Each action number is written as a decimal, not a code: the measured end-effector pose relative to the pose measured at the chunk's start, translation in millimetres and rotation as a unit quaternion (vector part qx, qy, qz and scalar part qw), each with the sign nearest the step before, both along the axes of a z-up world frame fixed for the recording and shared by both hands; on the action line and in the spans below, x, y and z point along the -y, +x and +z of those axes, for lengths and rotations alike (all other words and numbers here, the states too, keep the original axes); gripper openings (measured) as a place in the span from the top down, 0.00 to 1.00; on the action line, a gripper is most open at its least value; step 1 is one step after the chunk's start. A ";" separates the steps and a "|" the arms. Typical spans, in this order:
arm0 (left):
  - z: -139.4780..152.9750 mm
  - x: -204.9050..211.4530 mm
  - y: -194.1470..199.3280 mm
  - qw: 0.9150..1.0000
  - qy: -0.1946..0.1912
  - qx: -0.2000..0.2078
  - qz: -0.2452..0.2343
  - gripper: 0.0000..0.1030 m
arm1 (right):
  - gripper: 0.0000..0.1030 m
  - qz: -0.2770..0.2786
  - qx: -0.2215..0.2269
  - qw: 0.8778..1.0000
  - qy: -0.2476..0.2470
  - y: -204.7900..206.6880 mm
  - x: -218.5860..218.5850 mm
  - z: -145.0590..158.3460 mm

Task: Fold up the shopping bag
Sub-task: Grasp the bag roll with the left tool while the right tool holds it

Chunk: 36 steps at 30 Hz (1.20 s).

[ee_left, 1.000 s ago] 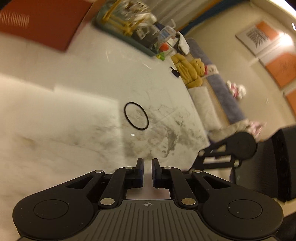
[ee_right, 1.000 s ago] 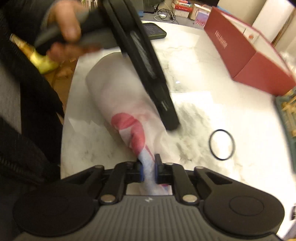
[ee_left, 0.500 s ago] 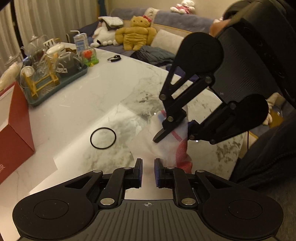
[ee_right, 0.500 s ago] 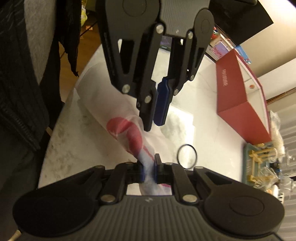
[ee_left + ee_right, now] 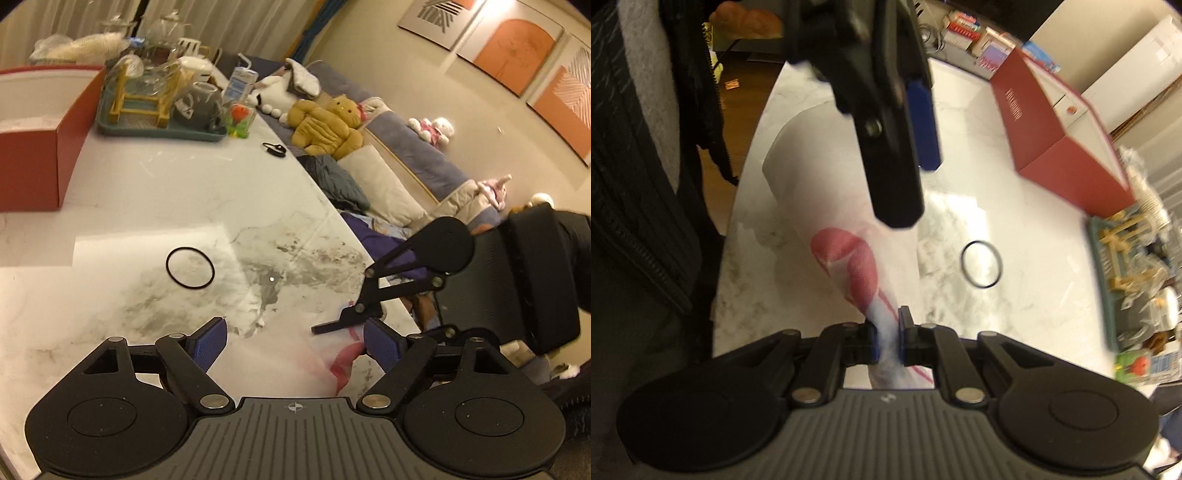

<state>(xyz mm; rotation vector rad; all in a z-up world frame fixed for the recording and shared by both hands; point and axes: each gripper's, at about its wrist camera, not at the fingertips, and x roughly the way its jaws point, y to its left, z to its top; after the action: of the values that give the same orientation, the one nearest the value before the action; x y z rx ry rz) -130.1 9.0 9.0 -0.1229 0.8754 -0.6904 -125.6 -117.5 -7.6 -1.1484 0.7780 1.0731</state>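
Note:
The shopping bag (image 5: pixel 827 206) is a white plastic bag with a red print, folded into a long strip on the marble table (image 5: pixel 1015 206). My right gripper (image 5: pixel 886 332) is shut on one end of the strip. In the left wrist view the bag (image 5: pixel 295 354) lies between the spread fingers of my left gripper (image 5: pixel 295 341), which is open and hovers just above it. The right gripper (image 5: pixel 354 314) shows there too, at the bag's far end. The left gripper (image 5: pixel 908 177) hangs over the strip's middle in the right wrist view.
A black rubber ring (image 5: pixel 190 267) lies on the table beyond the bag. A red box (image 5: pixel 33 140) and a teal tray of glassware (image 5: pixel 159 110) stand at the back. A sofa with plush toys (image 5: pixel 325 125) runs past the table edge.
My left gripper has opened wide, swung around and come down over the bag's middle. The right gripper has kept its hold on the bag's end.

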 end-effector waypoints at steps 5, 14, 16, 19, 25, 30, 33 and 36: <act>17.2 17.9 -35.4 0.988 0.100 0.118 -0.013 0.20 | 0.92 -0.022 -0.007 1.000 0.001 18.6 2.5 1.3; 17.0 31.4 -39.3 0.976 0.141 0.163 -0.005 0.20 | 0.92 0.052 0.064 0.996 0.020 -4.4 -27.0 17.0; 18.7 32.0 -39.9 0.976 0.142 0.164 -0.012 0.17 | 0.92 0.066 0.081 0.994 0.025 -9.7 -31.8 19.4; 23.0 33.5 -44.3 0.973 0.148 0.173 -0.025 0.17 | 0.92 0.080 0.100 0.991 0.038 -27.2 -10.2 32.3; 29.0 44.6 -47.1 0.969 0.157 0.183 -0.046 0.08 | 0.92 0.111 0.107 0.987 0.056 -36.8 -15.8 43.3; 26.5 49.6 -39.4 0.972 0.176 0.143 -0.056 0.09 | 0.92 0.108 0.137 0.985 0.017 -35.1 8.3 41.3; 23.2 49.0 -41.6 0.973 0.173 0.140 -0.061 0.60 | 0.92 0.099 0.139 0.985 0.005 -28.3 13.1 37.9; 20.3 52.4 -43.6 0.974 0.167 0.137 -0.068 0.74 | 0.92 0.107 0.138 0.985 0.002 -28.8 14.5 37.8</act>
<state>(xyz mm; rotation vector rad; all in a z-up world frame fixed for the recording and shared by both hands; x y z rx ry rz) -173.7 -43.4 29.3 0.3298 0.7257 -0.6602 -154.4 -132.0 30.2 -1.3658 0.4404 1.0609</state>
